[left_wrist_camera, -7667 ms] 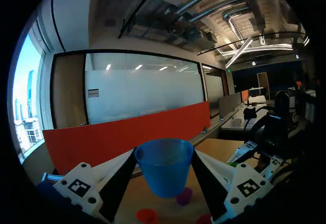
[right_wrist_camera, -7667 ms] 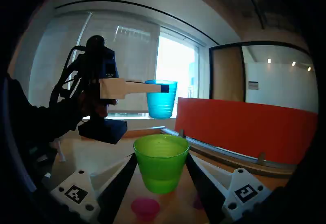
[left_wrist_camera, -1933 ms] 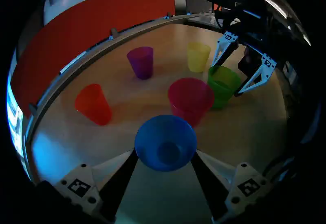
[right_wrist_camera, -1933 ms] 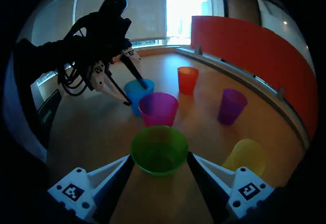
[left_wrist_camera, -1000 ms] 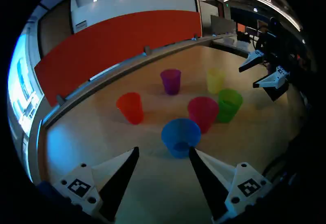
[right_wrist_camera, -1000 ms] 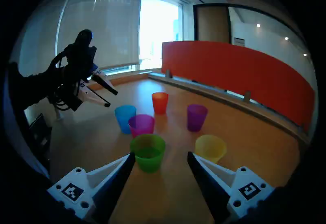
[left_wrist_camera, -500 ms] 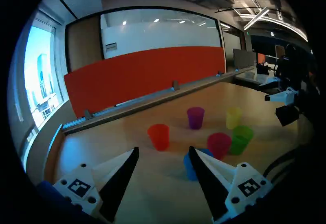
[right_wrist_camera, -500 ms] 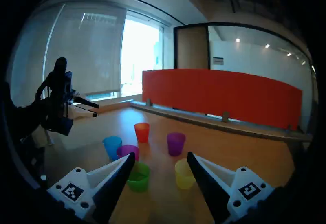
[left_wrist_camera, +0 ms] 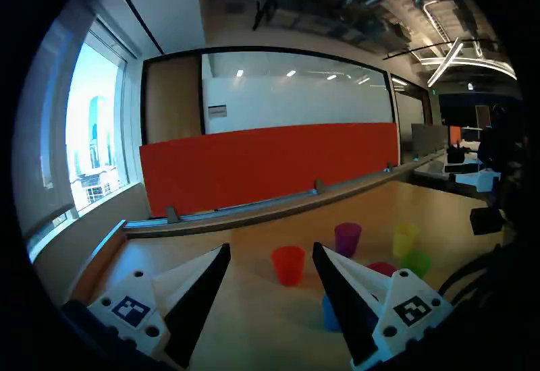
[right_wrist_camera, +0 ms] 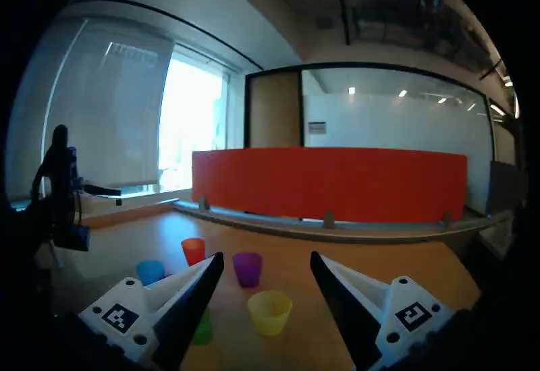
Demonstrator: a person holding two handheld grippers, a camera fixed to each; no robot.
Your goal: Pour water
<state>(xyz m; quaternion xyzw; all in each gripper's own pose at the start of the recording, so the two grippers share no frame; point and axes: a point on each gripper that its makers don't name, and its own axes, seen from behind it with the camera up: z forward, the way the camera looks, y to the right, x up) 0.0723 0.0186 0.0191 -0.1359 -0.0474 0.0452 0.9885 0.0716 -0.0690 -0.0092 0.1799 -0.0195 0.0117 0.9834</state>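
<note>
Since a second ago I have drawn both tools up and back, so the cups that filled the lower frame now sit small and low. My left tongs [left_wrist_camera: 270, 245] are released, the fingers spread with nothing between them, and my right tongs [right_wrist_camera: 266, 255] stand apart and empty in the same way. The blue cup [right_wrist_camera: 150, 271] stands upright on the table [left_wrist_camera: 263, 317] at the lower left of the right gripper view. In the left gripper view it is half hidden behind my right-hand finger, low in the frame. The green cup [left_wrist_camera: 416, 263] stands at the lower right of that view, just beside the pink cup [left_wrist_camera: 381, 268] and below the yellow cup [right_wrist_camera: 270, 311]. The orange cup [left_wrist_camera: 288, 265] and purple cup [left_wrist_camera: 347, 238] stand farther back, each apart from the others. With both pouring cups set down and let go, I judge the pour finished. I take these to be thin, light plastic tumblers with smooth, tapered walls that give a little if pinched hard and can slide out of a loose grip. I would take one across the middle of the wall, below the rim, squeezing gently, and hold it level, since any water inside adds weight and can slop.
</note>
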